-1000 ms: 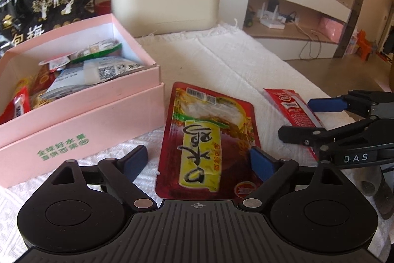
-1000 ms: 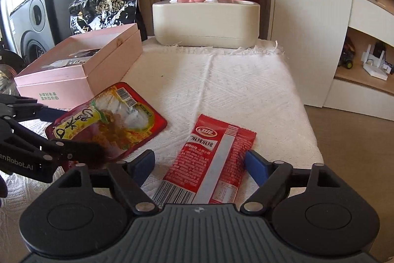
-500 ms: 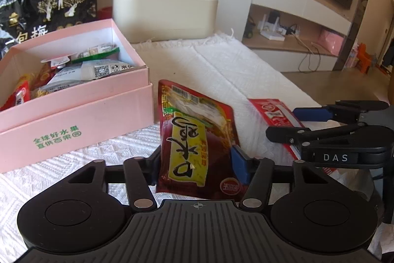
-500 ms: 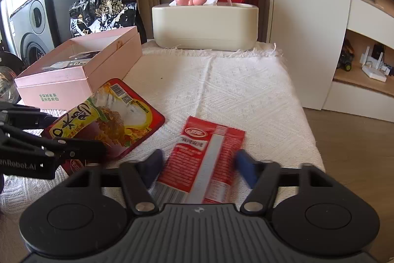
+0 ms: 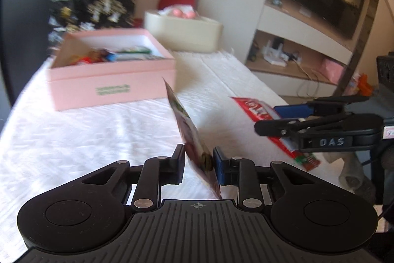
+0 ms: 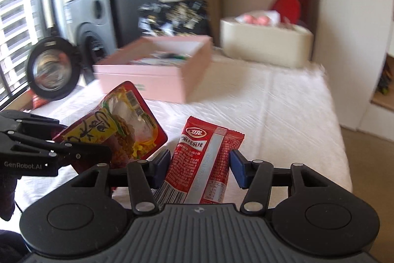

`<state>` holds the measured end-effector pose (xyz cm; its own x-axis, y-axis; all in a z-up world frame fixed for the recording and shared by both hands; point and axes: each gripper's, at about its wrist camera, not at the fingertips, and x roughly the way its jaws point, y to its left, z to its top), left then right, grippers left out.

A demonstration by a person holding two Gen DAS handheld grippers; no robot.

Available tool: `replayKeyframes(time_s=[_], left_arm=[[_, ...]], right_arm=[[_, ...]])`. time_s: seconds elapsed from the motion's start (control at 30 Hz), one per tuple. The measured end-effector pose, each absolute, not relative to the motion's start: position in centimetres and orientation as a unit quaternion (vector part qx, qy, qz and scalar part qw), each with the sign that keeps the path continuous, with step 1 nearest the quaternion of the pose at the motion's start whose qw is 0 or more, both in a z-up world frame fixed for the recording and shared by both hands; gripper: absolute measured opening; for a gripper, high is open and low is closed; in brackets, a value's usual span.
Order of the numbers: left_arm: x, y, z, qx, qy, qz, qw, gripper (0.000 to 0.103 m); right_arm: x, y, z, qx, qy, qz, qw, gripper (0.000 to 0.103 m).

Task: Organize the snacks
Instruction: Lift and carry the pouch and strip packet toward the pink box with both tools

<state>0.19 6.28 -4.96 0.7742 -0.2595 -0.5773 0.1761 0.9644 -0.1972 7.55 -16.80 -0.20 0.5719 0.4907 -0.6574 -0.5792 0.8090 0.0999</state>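
Note:
A red and yellow snack packet (image 5: 183, 115) stands edge-on between the closing jaws of my left gripper (image 5: 199, 162), whose pads press on its lower end. It hangs above the white cloth (image 5: 86, 134). In the right wrist view this packet (image 6: 123, 125) shows its printed face, with the left gripper (image 6: 83, 139) on it. My right gripper (image 6: 200, 162) is closing on a slim red packet (image 6: 204, 147), held tilted off the cloth. The open pink box (image 5: 110, 88) (image 6: 160, 83), with several snacks inside, sits farther back on the left.
A cream tissue box (image 5: 182, 36) and a black snack bag (image 5: 91, 11) stand behind the pink box. The table's right edge (image 6: 339, 139) drops to the floor. A round black lamp (image 6: 53, 70) and a speaker sit off the table's left side.
Both grippers closed on their packets and lifted them off the cloth. The left one's packet turned from lying flat to edge-on. Both views drew back from the pink box.

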Motion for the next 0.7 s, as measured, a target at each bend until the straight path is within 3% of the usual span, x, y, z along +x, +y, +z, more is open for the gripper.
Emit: replayKeyframes(time_s=[0.37,0.53,0.7], left_arm=[[-0.8,10.0,0.7,-0.063,0.215,-0.071,0.972,0.027],[2.3,12.1,5.0,-0.040,0.159,-0.057,0.985,0.027],[8.9,15.7,5.4,-0.092,0.170,-0.077,0.978,0.027]], right_arm=[[6.6,-13.6,4.9,-0.078,0.285,0.341,0.892,0.053],[10.0,-11.6,8.4,-0.071,0.246,0.358,0.898,0.053],[16.7,-7.6,10.5,-0.054,0.238,0.364,0.899,0.053]])
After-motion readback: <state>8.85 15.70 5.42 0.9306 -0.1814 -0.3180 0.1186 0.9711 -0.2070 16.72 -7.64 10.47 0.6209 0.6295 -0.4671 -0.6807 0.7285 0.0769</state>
